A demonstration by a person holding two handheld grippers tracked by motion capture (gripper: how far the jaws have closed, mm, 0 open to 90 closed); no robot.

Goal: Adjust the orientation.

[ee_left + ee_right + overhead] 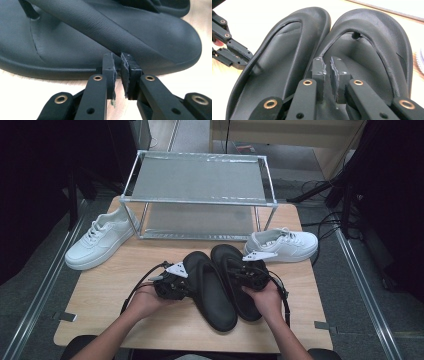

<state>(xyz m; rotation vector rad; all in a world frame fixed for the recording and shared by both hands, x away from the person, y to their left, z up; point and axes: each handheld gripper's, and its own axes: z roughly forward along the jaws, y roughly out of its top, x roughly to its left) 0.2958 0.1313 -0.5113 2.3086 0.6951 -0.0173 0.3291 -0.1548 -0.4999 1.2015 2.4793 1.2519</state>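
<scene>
Two black rubber thong sandals lie touching side by side on the light wooden table, in front of the metal shoe rack. The left gripper meets the left sandal's strap with jaws nearly together, nothing visibly pinched. The right gripper, jaws almost closed with a thin gap, hovers over the right sandal's footbed, gripping nothing.

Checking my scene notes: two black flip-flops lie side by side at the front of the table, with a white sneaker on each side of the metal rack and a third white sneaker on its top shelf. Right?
One thing is wrong: the rack's top shelf is bare, as the high view shows. The two black flip-flops do lie side by side at the front, with one white sneaker at the left and one at the right.
</scene>
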